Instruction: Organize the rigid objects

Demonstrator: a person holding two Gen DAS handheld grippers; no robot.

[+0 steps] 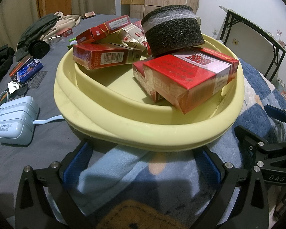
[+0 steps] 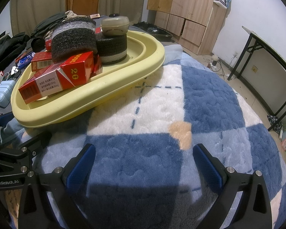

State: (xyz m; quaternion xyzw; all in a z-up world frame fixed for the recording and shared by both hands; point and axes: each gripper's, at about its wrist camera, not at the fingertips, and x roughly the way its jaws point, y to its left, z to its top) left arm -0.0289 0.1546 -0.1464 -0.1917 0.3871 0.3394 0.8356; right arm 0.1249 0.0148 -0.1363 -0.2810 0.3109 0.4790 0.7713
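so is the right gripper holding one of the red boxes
No, the right gripper is open and empty over the blanket, while the red boxes lie in the yellow basin.

A yellow basin [image 2: 97,103] rests on the bed's checked blanket [image 2: 209,99].

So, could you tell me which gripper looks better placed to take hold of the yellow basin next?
Probably the left gripper: it is open, and the yellow basin rim sits right ahead of its fingers. The right gripper, also open, faces bare blanket, with the basin off to its left.
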